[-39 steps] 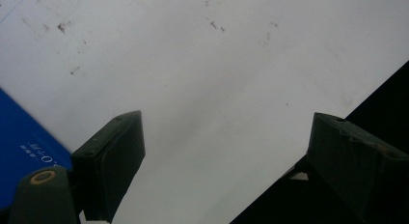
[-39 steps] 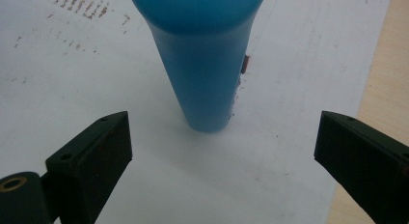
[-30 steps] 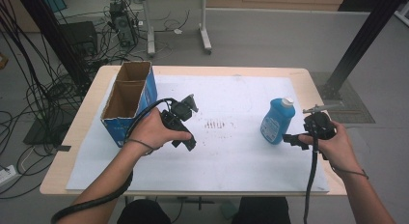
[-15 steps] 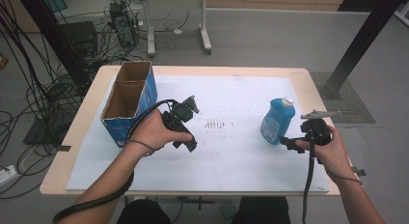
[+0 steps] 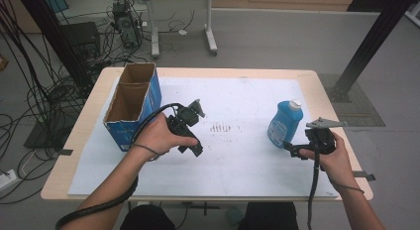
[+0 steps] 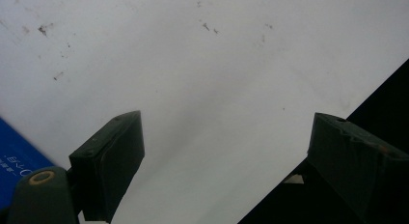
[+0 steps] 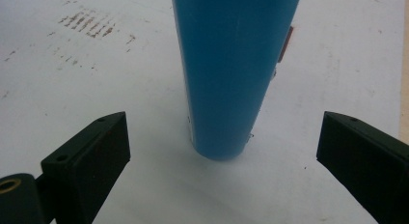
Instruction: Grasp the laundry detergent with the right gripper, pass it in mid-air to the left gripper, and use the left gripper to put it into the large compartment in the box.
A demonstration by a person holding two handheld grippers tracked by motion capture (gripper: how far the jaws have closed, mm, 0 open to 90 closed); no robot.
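High view: tall blue plastic bottle with white cap (image 5: pixel 286 123) upright on white sheet (image 5: pixel 247 96) covering wooden desk (image 5: pixel 317 91), right side, well apart from open blue cardboard box (image 5: pixel 132 105) at left. Right gripper (image 5: pixel 293 149) just beside bottle base, jaws spread wide, nothing gripped; right gripper view puts bottle (image 7: pixel 230 69) centred between jaws, not touched. Left gripper (image 5: pixel 197 110) mid-desk, jaws released, empty, over bare sheet (image 6: pixel 193 79). Early stage, likely: approach lined up; grasp, lift and probably placing in box all left.
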